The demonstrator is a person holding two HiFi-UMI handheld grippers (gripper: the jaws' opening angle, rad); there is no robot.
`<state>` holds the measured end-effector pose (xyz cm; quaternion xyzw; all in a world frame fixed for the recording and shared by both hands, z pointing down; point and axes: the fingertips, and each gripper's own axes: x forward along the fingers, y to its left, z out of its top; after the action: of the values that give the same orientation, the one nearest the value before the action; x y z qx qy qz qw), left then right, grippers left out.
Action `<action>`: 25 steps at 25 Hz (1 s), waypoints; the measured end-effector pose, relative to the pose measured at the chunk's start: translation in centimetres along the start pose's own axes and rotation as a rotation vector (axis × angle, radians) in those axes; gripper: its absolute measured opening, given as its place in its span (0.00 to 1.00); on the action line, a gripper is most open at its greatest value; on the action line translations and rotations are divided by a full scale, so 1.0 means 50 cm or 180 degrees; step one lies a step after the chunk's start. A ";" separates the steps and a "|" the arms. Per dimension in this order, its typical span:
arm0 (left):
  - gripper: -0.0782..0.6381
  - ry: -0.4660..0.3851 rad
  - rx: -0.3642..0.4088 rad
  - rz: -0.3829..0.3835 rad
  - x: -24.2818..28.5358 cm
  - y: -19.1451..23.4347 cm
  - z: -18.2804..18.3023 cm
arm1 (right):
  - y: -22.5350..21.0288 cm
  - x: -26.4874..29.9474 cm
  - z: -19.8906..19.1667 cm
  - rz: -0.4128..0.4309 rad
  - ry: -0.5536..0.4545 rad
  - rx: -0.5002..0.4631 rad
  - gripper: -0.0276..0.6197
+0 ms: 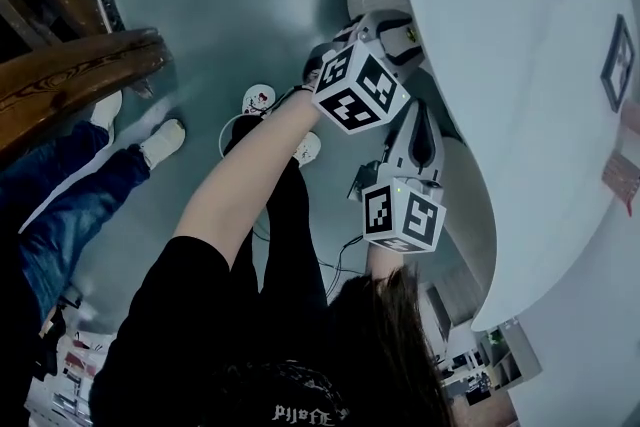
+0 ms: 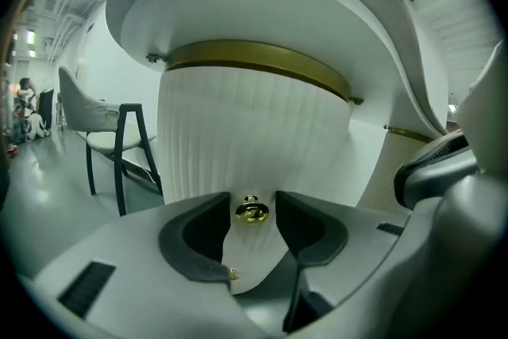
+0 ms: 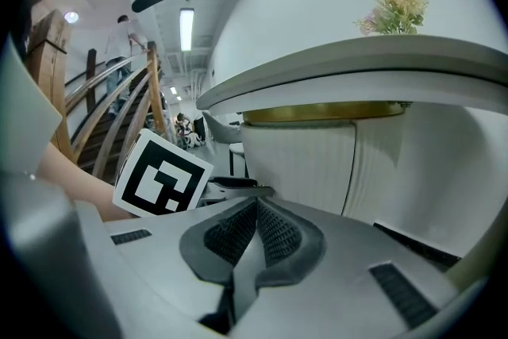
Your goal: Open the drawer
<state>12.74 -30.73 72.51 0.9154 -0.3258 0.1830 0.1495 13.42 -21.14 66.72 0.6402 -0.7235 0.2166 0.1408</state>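
Now I have the small round brass knob [image 2: 252,211] of the white fluted curved drawer front [image 2: 254,131] sitting between the jaws of the left gripper [image 2: 252,205]. The jaws stand apart on either side of the knob and, as far as I can tell, are not yet pinching it. To do this well, I judge I should ease in past the knob's head, close firmly on its neck, then pull straight back from the knob, never sideways. The right gripper [image 3: 255,206], jaws together on nothing, hangs off to the knob's right; I'd leave it idle.
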 end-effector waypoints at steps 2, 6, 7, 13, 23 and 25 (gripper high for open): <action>0.34 0.0006 0.0061 -0.0037 -0.002 0.001 -0.002 | -0.001 -0.001 -0.002 0.0004 0.0007 0.0004 0.08; 0.27 0.0014 0.0149 -0.0032 -0.001 0.000 -0.004 | -0.002 -0.001 -0.007 0.0014 0.0022 0.0009 0.08; 0.27 0.0006 0.0145 -0.0019 -0.001 0.000 -0.004 | -0.002 -0.001 -0.007 0.0016 0.0019 0.0014 0.08; 0.27 -0.0028 0.0090 0.0061 -0.007 0.000 -0.006 | 0.001 -0.017 -0.006 0.0026 -0.0012 0.0031 0.08; 0.27 0.0116 0.0111 0.0058 -0.072 -0.011 -0.038 | -0.002 -0.050 0.007 0.0023 -0.0025 0.0070 0.08; 0.27 0.0145 0.0094 0.0076 -0.082 -0.012 -0.042 | 0.005 -0.057 0.010 0.0038 -0.0030 0.0074 0.08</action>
<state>9.66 -27.22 72.51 0.9092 -0.3305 0.2103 0.1411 13.62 -18.89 64.88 0.6385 -0.7254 0.2229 0.1286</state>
